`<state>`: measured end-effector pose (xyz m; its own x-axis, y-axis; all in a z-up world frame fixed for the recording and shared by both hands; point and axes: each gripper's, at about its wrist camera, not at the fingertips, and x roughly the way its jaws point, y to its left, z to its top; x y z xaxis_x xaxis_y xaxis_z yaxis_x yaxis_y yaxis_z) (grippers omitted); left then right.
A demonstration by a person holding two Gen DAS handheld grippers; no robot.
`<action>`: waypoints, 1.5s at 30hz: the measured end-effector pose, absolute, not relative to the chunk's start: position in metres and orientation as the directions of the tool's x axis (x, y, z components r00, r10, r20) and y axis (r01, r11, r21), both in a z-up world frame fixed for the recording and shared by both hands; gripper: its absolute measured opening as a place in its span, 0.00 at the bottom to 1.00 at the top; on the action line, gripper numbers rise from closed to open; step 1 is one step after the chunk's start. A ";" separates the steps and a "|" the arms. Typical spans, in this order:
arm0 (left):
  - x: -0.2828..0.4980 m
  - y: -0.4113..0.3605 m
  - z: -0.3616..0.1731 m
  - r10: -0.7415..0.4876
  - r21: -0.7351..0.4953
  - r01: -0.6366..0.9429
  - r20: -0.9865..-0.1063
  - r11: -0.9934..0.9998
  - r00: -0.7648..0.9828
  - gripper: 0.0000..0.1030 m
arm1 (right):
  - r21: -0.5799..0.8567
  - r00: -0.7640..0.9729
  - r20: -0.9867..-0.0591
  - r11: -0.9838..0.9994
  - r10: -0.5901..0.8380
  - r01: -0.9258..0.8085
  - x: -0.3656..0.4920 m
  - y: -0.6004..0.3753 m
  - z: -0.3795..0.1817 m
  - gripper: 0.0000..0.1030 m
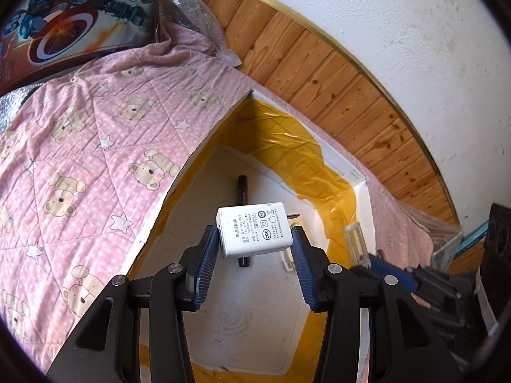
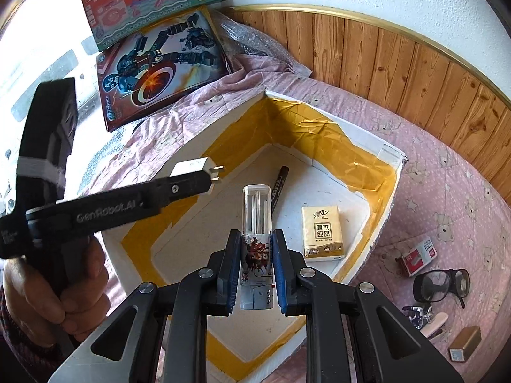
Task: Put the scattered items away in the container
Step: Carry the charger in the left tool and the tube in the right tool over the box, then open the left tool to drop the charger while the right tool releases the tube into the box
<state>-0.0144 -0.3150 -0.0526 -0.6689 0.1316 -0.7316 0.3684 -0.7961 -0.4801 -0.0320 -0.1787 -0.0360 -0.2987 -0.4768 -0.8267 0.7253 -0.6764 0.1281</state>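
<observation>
While both grippers hang over the foam box [image 2: 388, 154], the left gripper [image 1: 254, 239] has its jaws clamped on a white charger [image 1: 254, 229], the right gripper [image 2: 255, 255] on a small clear-capped tube [image 2: 257, 239] (presumably poised for dropping beside the marker [image 2: 278, 182] and tissue pack [image 2: 323, 228]).

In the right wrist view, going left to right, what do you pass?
Hand gripping the left tongs, which hold the white charger → black marker in the box → tissue pack → red and white small box → glasses.

Both wrists above box [image 1: 362, 198] (shared), facing down
</observation>
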 end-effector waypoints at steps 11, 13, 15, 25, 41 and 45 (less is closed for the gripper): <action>-0.014 -0.288 -0.036 -0.032 -0.163 0.234 -0.754 -0.959 -0.656 0.47 | 0.160 -0.247 -0.871 -0.720 -0.426 0.676 -0.092 -0.210 -0.052 0.20; -0.013 -0.284 -0.038 -0.052 -0.104 0.202 -0.764 -0.974 -0.644 0.47 | 0.161 -0.243 -0.876 -0.728 -0.416 0.667 -0.100 -0.214 -0.056 0.20; -0.014 -0.281 -0.042 -0.062 -0.062 0.175 -0.777 -0.983 -0.626 0.47 | 0.162 -0.234 -0.883 -0.732 -0.406 0.662 -0.105 -0.219 -0.060 0.20; -0.020 -0.275 -0.062 -0.047 -0.019 0.118 -0.845 -0.993 -0.532 0.47 | 0.136 -0.212 -0.913 -0.748 -0.350 0.650 -0.121 -0.245 -0.082 0.20; -0.031 -0.273 -0.075 -0.042 -0.028 0.145 -0.887 -0.989 -0.460 0.51 | 0.114 -0.229 -0.923 -0.787 -0.310 0.606 -0.131 -0.246 -0.088 0.30; -0.031 -0.272 -0.073 -0.038 -0.039 0.159 -0.889 -0.987 -0.457 0.53 | 0.124 -0.229 -0.918 -0.783 -0.323 0.609 -0.126 -0.236 -0.079 0.32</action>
<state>-0.0308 -0.2715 -0.0730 -0.4568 -0.0378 -0.8888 0.1585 -0.9866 -0.0395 -0.1259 -0.2359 -0.0791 -0.2287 -0.3226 -0.9185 0.6090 -0.7835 0.1235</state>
